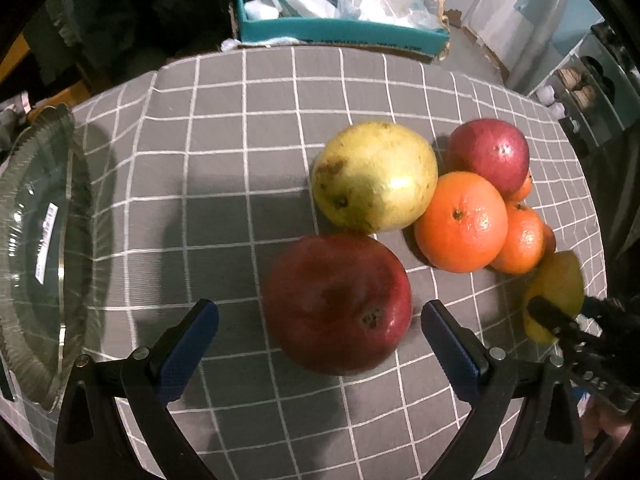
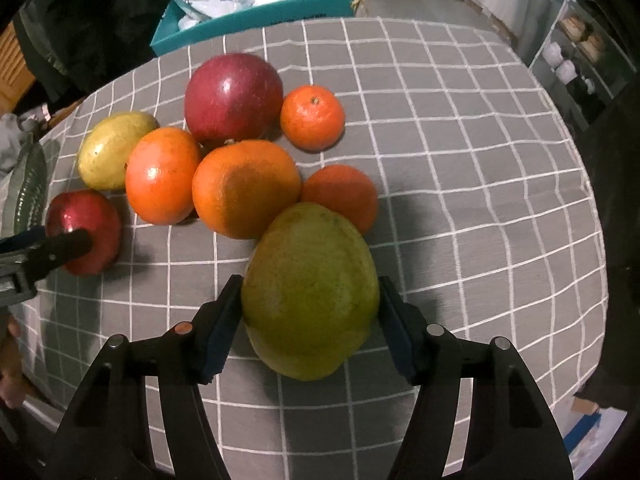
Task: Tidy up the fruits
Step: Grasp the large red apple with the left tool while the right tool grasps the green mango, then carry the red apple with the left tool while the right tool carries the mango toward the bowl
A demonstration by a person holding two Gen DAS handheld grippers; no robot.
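A yellow-green fruit [image 2: 310,292] lies on the grey checked cloth, and my right gripper [image 2: 309,284] is shut on it, a pad against each side. In the left wrist view the same fruit [image 1: 556,280] shows at the right edge. My left gripper [image 1: 320,308] stands open, pointing down, with a dark red apple [image 1: 338,304] between its fingers and a gap on both sides. Behind sit a yellow fruit [image 1: 374,176], a second red apple [image 1: 488,156] and several oranges [image 1: 460,222], packed together.
A clear glass plate [image 1: 36,240] with a ribbed rim lies at the table's left edge. A teal box [image 1: 340,32] of plastic bags stands beyond the far edge. Bare cloth [image 2: 480,160] stretches right of the fruit. A shelf [image 2: 572,60] stands off to the right.
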